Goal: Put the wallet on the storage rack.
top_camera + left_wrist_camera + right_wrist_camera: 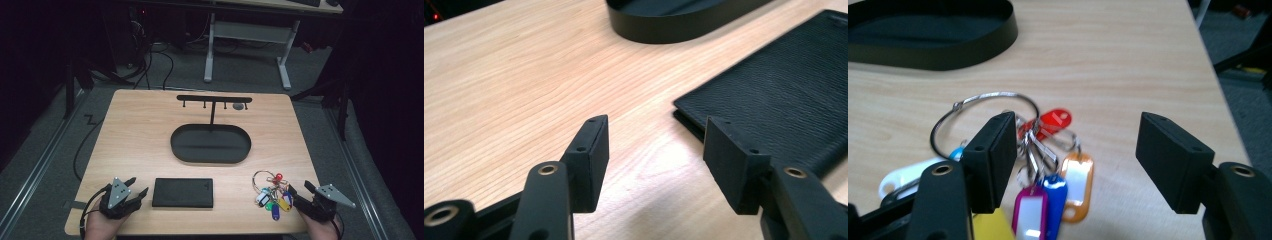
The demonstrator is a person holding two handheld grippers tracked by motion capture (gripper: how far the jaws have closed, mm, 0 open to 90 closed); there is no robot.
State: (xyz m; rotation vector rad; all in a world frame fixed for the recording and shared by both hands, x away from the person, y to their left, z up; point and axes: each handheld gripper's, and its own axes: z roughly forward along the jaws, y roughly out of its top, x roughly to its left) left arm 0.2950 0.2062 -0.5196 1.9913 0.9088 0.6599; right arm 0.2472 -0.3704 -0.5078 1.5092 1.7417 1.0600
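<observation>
1. We can read no brand, label or writing: the white inserts of the key tags are blank or too blurred, and the embossed mark at one corner of the black wallet (183, 192) is too small to make out.
2. From the high view we see the whole layout: the oval black tray (210, 144) mid-table with its hook stand (214, 99) behind it, the wallet near the front edge, and the bunch of keys (273, 194) at the front right.
3. The right gripper view brings the keys close: we see a large wire ring (983, 117) with red, orange, blue, magenta, yellow and white tags fanned out on the wood.
4. The left gripper view shows us the wallet's grained leather and its edge.
5. The left gripper (655, 156) stands wide open over bare wood just beside the wallet's corner, holding nothing.
6. The right gripper (1075, 162) is also open and grips nothing; its jaws stand either side of the tags, the left one over the ring, and we cannot tell whether it touches them.
</observation>
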